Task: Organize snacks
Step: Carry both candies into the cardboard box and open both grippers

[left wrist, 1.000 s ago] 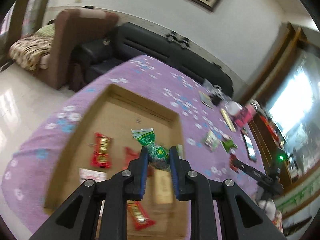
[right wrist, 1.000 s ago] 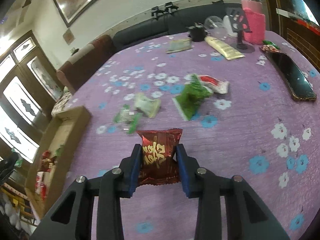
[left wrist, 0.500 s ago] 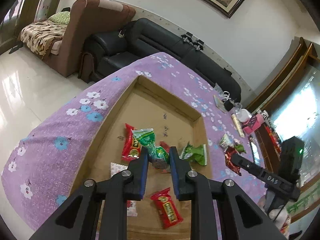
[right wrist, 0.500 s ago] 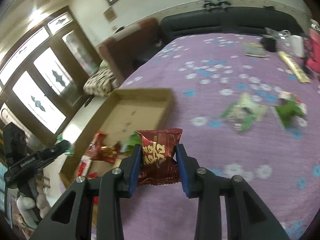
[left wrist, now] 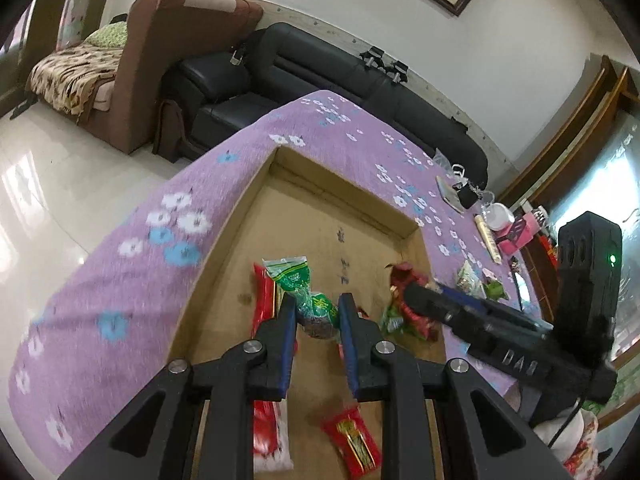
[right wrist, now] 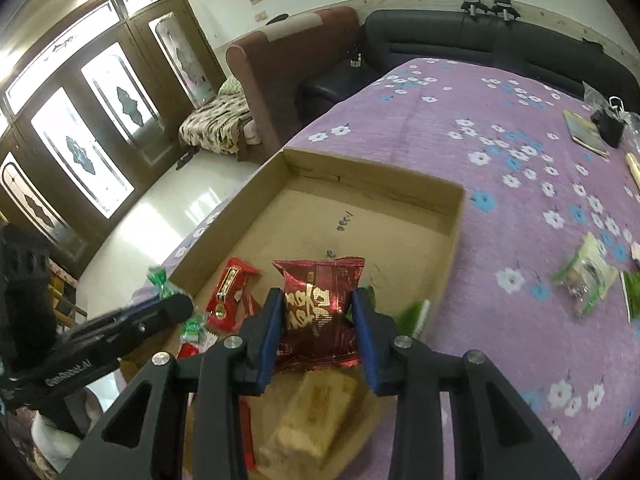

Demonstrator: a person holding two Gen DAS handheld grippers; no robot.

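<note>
A shallow cardboard box lies on the purple flowered table. My left gripper is shut on a green twisted candy packet, held over the box's near half. In the right wrist view my right gripper is shut on a dark red snack packet, also above the box. The right gripper shows from the side in the left wrist view, over the box's right wall. The left gripper shows at the left in the right wrist view. Red packets lie in the box.
Green and clear packets lie loose on the cloth right of the box. A tan packet lies in the box under my right gripper. A black sofa and a brown armchair stand beyond the table.
My right gripper swung left with the red packet, from over the open cloth to over the box. My left gripper sank a little toward the box with the green packet.
</note>
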